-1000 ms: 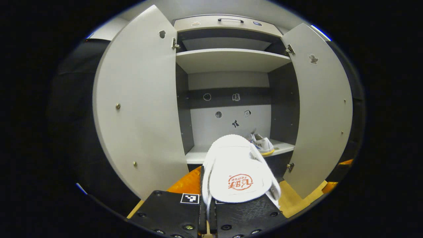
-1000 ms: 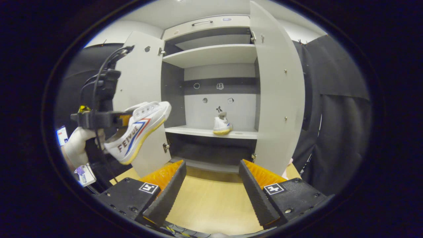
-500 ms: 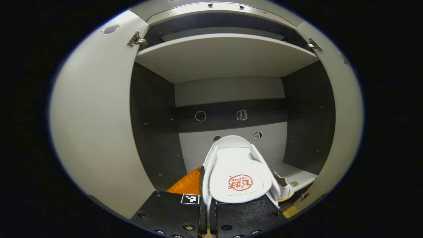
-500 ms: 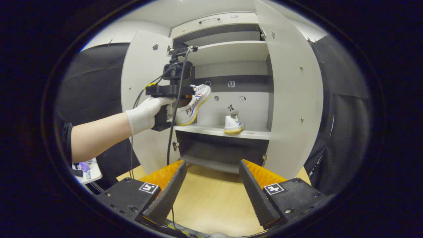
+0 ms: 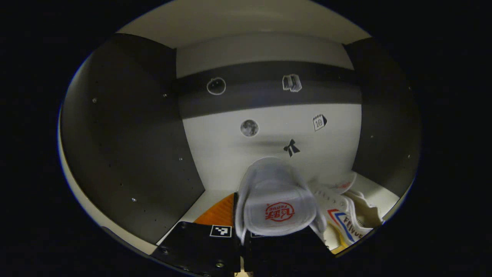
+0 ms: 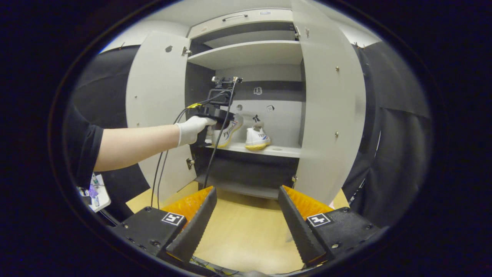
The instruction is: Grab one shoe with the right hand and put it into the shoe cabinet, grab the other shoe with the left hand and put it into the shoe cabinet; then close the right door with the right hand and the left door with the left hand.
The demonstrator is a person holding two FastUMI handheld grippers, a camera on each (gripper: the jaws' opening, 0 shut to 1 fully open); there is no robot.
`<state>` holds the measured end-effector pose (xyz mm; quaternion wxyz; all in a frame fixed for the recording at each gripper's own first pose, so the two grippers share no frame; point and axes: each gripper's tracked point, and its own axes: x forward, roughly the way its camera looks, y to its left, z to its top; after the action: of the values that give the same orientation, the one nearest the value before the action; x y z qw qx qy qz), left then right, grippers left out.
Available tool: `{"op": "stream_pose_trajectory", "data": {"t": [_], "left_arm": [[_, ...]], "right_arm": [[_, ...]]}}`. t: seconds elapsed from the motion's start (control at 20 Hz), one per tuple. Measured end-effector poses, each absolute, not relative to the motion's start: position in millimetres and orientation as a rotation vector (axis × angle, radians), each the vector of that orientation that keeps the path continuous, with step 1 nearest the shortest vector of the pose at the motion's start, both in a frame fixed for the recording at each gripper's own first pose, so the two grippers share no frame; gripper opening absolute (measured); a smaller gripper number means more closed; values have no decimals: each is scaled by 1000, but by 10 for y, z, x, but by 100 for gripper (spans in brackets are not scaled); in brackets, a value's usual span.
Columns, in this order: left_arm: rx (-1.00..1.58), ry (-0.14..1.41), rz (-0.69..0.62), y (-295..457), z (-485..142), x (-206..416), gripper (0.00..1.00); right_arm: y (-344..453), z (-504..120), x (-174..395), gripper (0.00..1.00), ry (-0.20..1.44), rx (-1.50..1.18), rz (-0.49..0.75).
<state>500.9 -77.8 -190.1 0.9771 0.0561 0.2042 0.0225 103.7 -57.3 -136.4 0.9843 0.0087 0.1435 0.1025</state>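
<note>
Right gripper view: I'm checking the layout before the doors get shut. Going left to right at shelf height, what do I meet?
Left door → gloved hand → held shoe → shoe standing on the shelf → right door.

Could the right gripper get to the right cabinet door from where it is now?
Probably yes. The right gripper is open and empty, and the right door stands open just ahead with nothing between them.
</note>
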Motion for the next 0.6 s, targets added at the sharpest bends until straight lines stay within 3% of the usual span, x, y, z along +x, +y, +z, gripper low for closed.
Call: {"op": "stream_pose_trajectory", "data": {"t": [0.2, 0.25, 0.4, 0.55, 0.6], "left_arm": [[112, 551, 40, -752, -2246, 5040, 15], [107, 587, 33, -748, -2324, 5024, 10], [80, 555, -6, -811, -2225, 4999, 15], [74, 484, -15, -748, -1986, 4877, 58], [68, 458, -15, -729, -1904, 4825, 78]], "right_arm": [[-556, -1460, 1090, 100, 324, 26, 206], [-544, -1479, 1110, 100, 337, 30, 209], [-542, -1498, 1149, 100, 360, 31, 205], [-533, -1439, 1196, 100, 357, 43, 201], [-535, -1430, 1213, 100, 352, 45, 194]]}}
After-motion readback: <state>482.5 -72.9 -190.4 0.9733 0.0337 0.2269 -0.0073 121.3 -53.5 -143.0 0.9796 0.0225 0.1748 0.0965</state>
